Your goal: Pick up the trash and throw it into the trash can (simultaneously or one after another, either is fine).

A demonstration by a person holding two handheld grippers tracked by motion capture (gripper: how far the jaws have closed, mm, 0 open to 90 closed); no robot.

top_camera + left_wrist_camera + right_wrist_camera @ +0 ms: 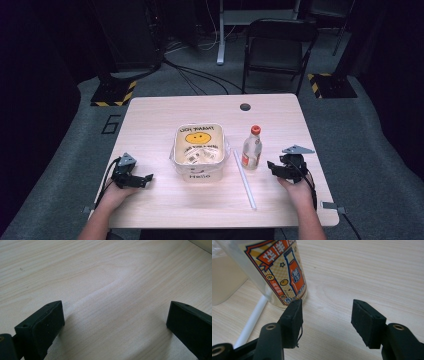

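A clear bottle (pixel 252 148) with a red cap and an orange label stands upright right of the table's middle. My right gripper (pixel 270 167) lies just right of it, jaws pointing at it. In the right gripper view the right gripper (pixel 327 312) is open with bare wood between the jaws, and the bottle (pixel 279 270) stands just beyond its left jaw. A white straw (pixel 244 179) lies in front of the bottle, seen again as the straw (pixel 253 317). My left gripper (pixel 148 178) rests at the front left; the left gripper (pixel 115 320) is open over bare table.
A white tub (pixel 198 150) with a yellow smiley face and a plastic liner stands at the centre of the wooden table (pixel 150 125); the tub's wall (pixel 224 282) is left of the bottle. A cable hole (pixel 245 106) is near the far edge. A black chair (pixel 280 45) stands beyond.
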